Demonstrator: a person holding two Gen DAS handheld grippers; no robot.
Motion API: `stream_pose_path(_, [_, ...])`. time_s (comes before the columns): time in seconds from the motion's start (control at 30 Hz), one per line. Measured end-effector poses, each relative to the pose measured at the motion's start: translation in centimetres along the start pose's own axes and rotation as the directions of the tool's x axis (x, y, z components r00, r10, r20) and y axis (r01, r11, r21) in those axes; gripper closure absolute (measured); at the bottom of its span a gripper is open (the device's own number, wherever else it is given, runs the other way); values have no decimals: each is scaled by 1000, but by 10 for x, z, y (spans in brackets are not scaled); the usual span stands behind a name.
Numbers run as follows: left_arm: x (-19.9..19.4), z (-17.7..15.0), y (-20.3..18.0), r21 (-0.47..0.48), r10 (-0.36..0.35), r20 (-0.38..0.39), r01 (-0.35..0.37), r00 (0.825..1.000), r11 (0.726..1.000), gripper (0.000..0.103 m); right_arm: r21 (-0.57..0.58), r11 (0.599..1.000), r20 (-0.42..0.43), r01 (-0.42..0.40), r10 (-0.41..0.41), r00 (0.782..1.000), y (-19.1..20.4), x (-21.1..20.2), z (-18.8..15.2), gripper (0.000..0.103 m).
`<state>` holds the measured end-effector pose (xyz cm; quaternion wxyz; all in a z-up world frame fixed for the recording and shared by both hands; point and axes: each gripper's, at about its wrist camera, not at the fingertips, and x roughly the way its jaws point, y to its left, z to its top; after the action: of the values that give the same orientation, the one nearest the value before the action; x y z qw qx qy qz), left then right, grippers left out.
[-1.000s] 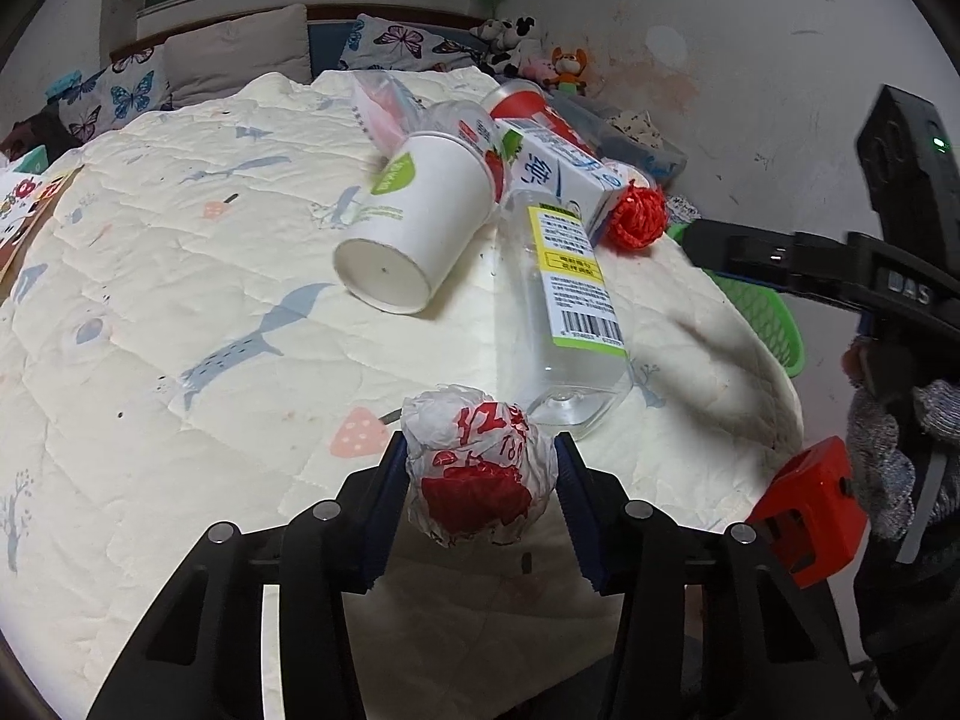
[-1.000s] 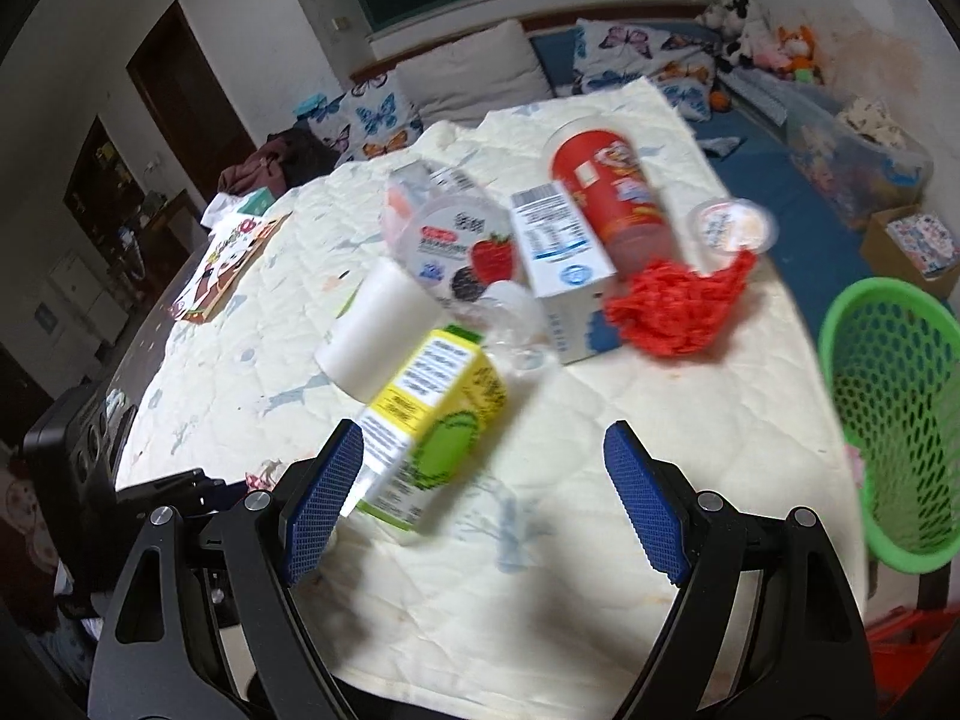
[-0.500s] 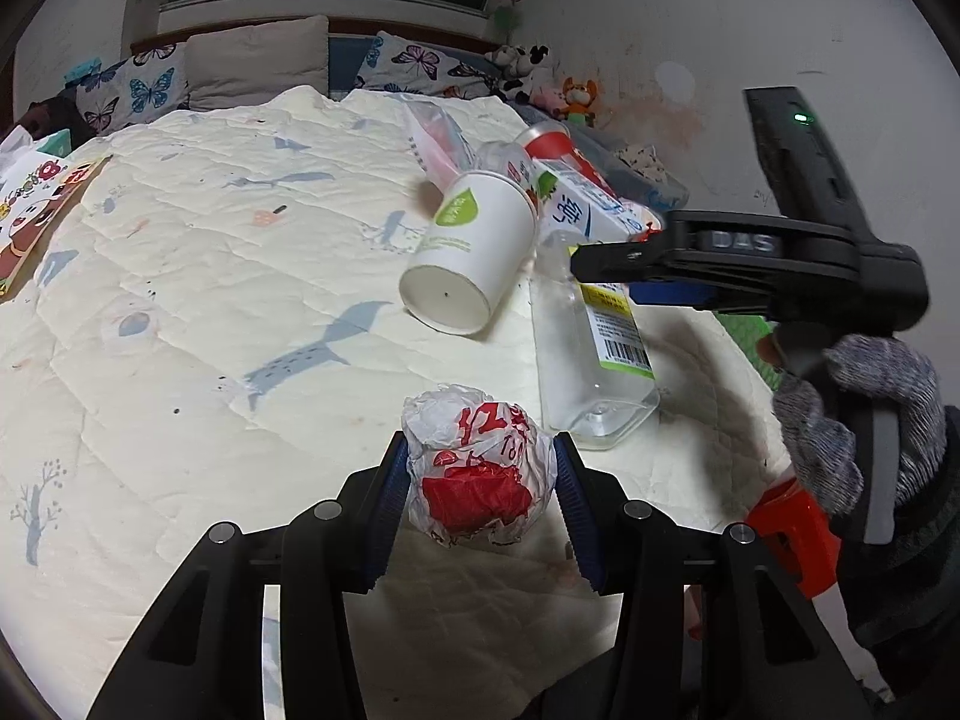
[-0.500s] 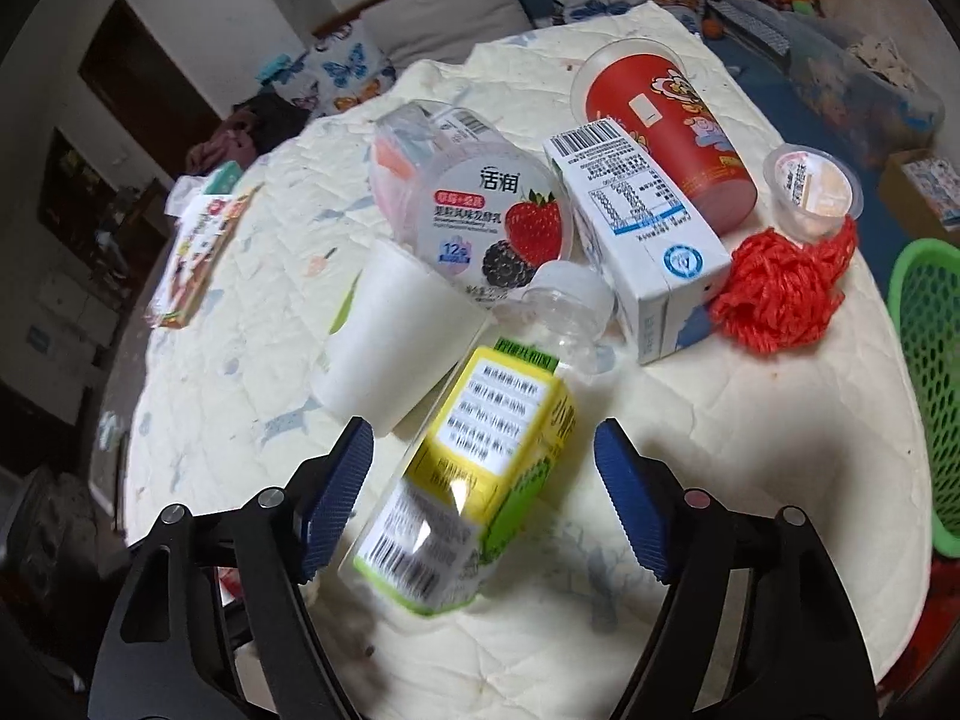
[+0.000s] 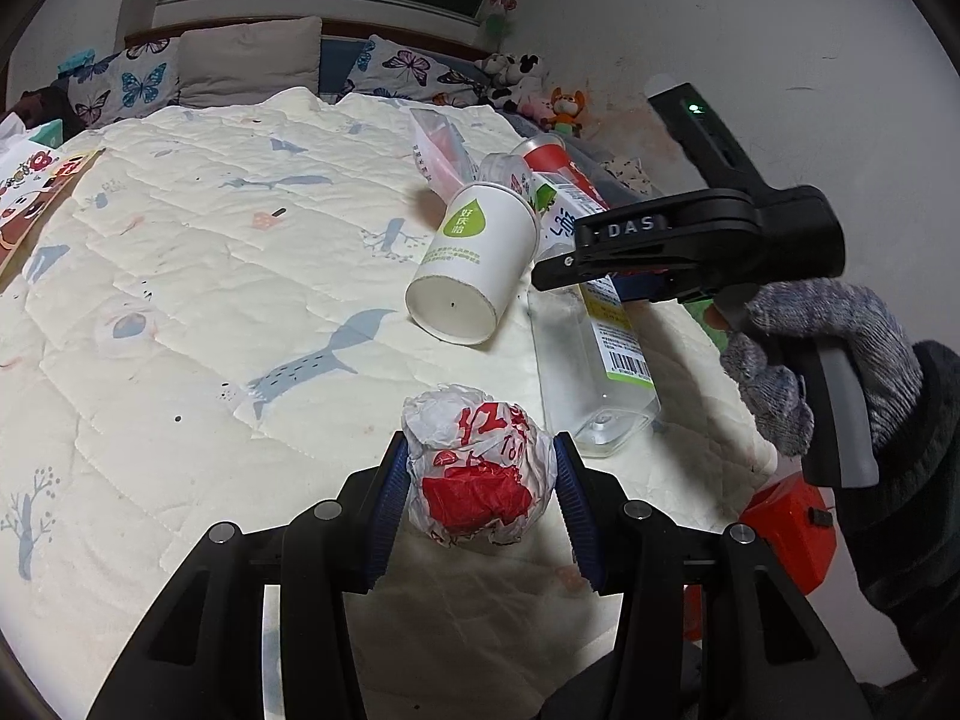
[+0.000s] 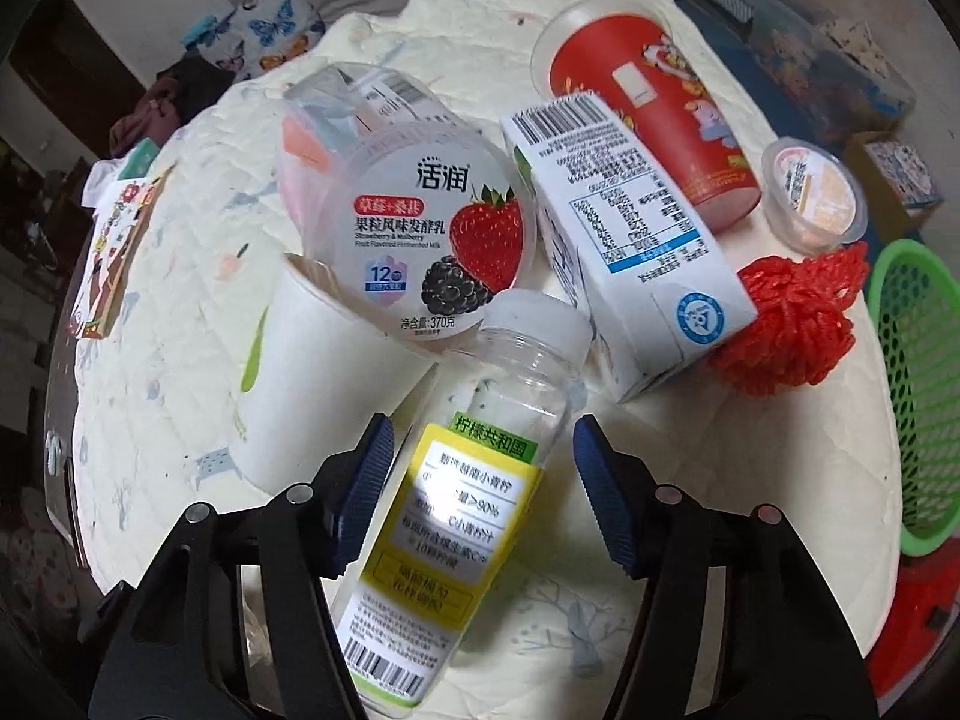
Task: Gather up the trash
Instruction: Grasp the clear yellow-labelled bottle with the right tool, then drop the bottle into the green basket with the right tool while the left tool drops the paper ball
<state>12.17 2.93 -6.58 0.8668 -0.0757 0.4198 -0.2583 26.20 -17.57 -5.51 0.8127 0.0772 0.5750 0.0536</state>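
My left gripper [image 5: 480,480] is shut on a crumpled white and red paper ball [image 5: 477,474], held just above the quilted table. My right gripper [image 6: 483,480] is open, its jaws either side of a clear plastic bottle [image 6: 456,504] with a yellow-green label that lies on the table. The right gripper [image 5: 672,246] also shows in the left wrist view, over that bottle [image 5: 591,372]. A white paper cup [image 5: 471,264] lies on its side beside the bottle. A green mesh basket [image 6: 918,396] stands off the table's right edge.
Other trash lies close behind the bottle: a yogurt tub [image 6: 414,222], a white milk carton [image 6: 624,240], a red can [image 6: 648,108], a small jelly cup [image 6: 813,195] and a red net ball [image 6: 792,324]. A picture book [image 5: 30,204] lies at the far left.
My right gripper has moved forward and down, so the bottle now lies between its open jaws. The left gripper still holds the paper ball and has shifted slightly.
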Motion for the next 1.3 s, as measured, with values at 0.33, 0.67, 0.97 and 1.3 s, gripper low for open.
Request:
stream_pose_path(0.33, [2,1,6,-6,-30,-7,30,1000,1000,57,0,999,-31,46,-46,998,1,7,8,46])
stream_pose_path(0.67, [5,7,2,-11,-38,-11,37,999,999,57,-46,998,115,-48,53,992,-7,-53,-15,50])
stream_pose_path(0.97, [8,17,-19,12,-41,-21,41,999,999,57,-132,985,283,-113,146,948,-17,-102,-58,53])
stream_pose_path(1.3, [25,46,-57,40,-72,-37,73,997,997,57,-137,987,402,-79,129,906,-64,-145,-69,55])
